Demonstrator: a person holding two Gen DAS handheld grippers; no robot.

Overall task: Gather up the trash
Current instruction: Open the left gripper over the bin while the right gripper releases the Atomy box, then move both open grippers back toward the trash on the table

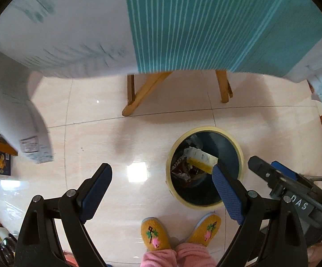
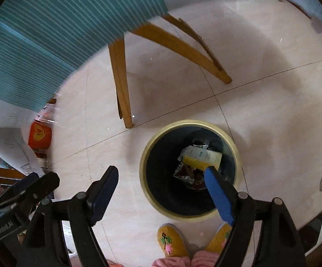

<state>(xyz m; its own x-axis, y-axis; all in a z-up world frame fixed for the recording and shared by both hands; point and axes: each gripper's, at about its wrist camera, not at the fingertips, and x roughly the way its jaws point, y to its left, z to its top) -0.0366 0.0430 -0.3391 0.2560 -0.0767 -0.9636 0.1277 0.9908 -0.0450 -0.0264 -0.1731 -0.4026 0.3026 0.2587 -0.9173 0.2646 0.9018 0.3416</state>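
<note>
Both hand-held grippers hang wide and empty over the trash bin (image 2: 191,169).
Inside the bin, a white-and-yellow carton (image 2: 202,158) lies atop crumpled wrappers (image 2: 184,174), their print too small to read. The right hand-held gripper (image 2: 161,178) has one finger overlapping the bin's mouth; so does the left hand-held gripper (image 1: 162,175). Yellow slippers (image 1: 155,237), partly cut off, stand just beside the bin.
</note>
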